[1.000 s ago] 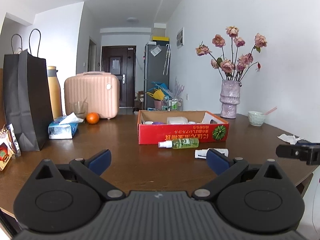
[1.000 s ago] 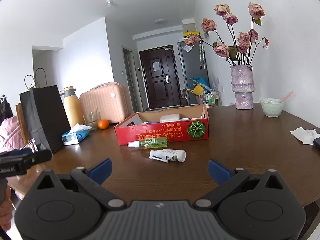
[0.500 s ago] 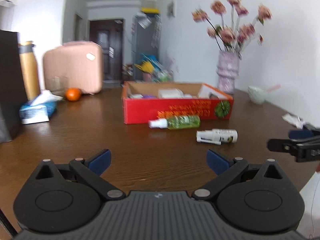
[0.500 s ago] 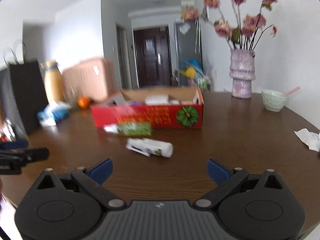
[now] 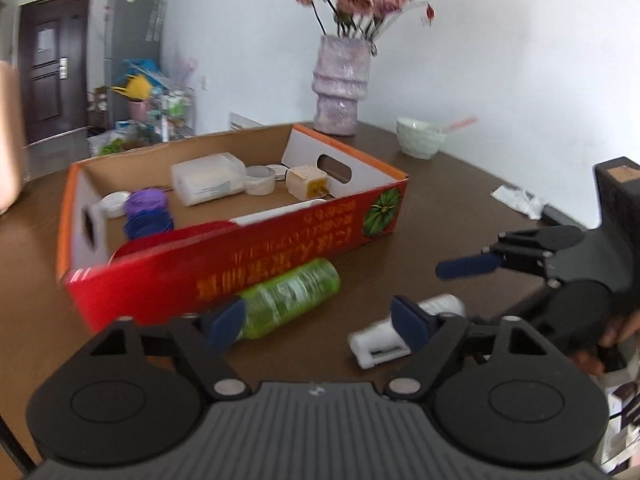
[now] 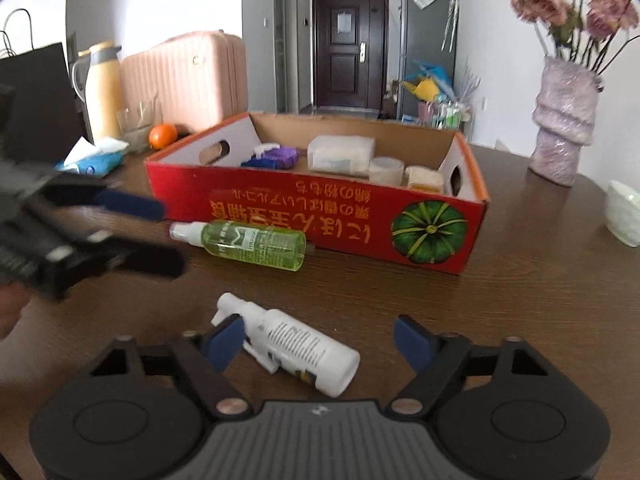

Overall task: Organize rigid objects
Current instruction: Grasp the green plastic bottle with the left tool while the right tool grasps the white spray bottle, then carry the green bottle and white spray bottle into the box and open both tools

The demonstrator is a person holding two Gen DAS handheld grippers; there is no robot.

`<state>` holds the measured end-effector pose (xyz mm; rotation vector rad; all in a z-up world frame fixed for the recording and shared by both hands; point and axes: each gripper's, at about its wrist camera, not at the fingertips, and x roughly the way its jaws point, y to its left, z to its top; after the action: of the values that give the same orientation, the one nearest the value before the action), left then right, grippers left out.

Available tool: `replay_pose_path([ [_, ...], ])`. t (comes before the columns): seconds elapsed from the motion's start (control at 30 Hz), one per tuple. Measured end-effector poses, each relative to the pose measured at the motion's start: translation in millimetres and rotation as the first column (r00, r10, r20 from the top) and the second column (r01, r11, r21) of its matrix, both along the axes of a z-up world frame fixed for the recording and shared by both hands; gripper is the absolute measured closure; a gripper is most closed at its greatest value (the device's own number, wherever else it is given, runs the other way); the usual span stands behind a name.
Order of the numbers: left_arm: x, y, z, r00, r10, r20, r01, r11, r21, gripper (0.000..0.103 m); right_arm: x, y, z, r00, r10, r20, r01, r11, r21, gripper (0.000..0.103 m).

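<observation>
A: What is sitting on the brown table [image 6: 540, 300] right now?

B: The red cardboard box [image 6: 320, 216] is taking up the middle, open-topped, with small containers lying inside. The green spray bottle [image 6: 252, 243] is lying on its side just beside the box's near wall. The white spray bottle [image 6: 296, 346] is lying nearer still, apart from the green one.

A: And the grippers?

B: The left gripper [image 5: 320, 318] is hovering over the green spray bottle with its jaws partly apart and closing; the bottle's cap end is lying between the pads, not yet pressed. The right gripper [image 6: 320, 338] is closing likewise, with the white spray bottle between its blue pads, untouched on its right side.
</observation>
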<state>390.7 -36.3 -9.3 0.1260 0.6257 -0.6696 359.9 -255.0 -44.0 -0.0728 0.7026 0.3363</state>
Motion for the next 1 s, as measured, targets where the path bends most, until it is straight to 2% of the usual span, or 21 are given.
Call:
replay_pose_path([
  [0.07, 19, -11, -5, 1.000, -0.022, -0.008, 0.022, 0.999, 0.050, 0.034, 2, -9, -2, 0.999, -0.034, -0.032, 0.035, 0.999, 0.034, 0.071],
  [0.1, 28, -17, -9, 0.999, -0.044, -0.010, 0.045, 0.997, 0.067, 0.036, 1, -16, -4, 0.997, -0.059, -0.043, 0.061, 0.997, 0.044, 0.076],
  [0.17, 39, -25, -17, 0.997, -0.079, -0.019, 0.081, 0.994, 0.069, 0.036, -4, -28, -6, 0.993, -0.110, -0.050, 0.113, 0.992, 0.058, 0.076],
  [0.3, 53, -40, -38, 0.996, -0.064, -0.069, 0.071, 0.993, 0.094, 0.052, -10, -48, -8, 0.982, -0.179, -0.060, 0.184, 0.977, 0.109, 0.076],
  [0.37, 49, -43, -41, 0.997, -0.069, -0.040, 0.072, 0.994, 0.082, 0.053, -10, -47, -9, 0.981, -0.185, -0.053, 0.190, 0.976, 0.108, 0.076],
  [0.43, 42, -46, -42, 0.998, -0.057, -0.011, 0.058, 0.993, 0.100, 0.072, -9, -45, -10, 0.981, -0.186, -0.045, 0.190, 0.978, 0.090, 0.076],
  [0.53, 33, -43, -40, 1.000, -0.021, -0.020, 0.023, 0.995, 0.095, 0.072, -9, -44, -10, 0.979, -0.201, -0.039, 0.204, 0.974, 0.098, 0.076],
  [0.7, -10, -26, -33, 0.996, 0.083, 0.026, -0.085, 0.994, 0.075, 0.072, -34, -39, 1, 0.978, -0.209, -0.002, 0.207, 0.967, 0.148, 0.076],
  [0.83, -59, -3, -9, 0.978, 0.186, 0.090, -0.186, 0.982, 0.001, 0.072, -60, -33, 14, 0.979, -0.201, 0.043, 0.192, 0.968, 0.164, 0.076],
  [0.9, -87, 11, 5, 0.963, 0.240, 0.120, -0.235, 0.970, -0.060, 0.072, -77, -30, 22, 0.979, -0.191, 0.065, 0.176, 0.966, 0.190, 0.076],
  [1.0, -119, 31, 18, 0.932, 0.346, 0.106, -0.328, 0.932, -0.153, 0.072, -98, -27, 33, 0.982, -0.170, 0.085, 0.142, 0.953, 0.268, 0.076],
])
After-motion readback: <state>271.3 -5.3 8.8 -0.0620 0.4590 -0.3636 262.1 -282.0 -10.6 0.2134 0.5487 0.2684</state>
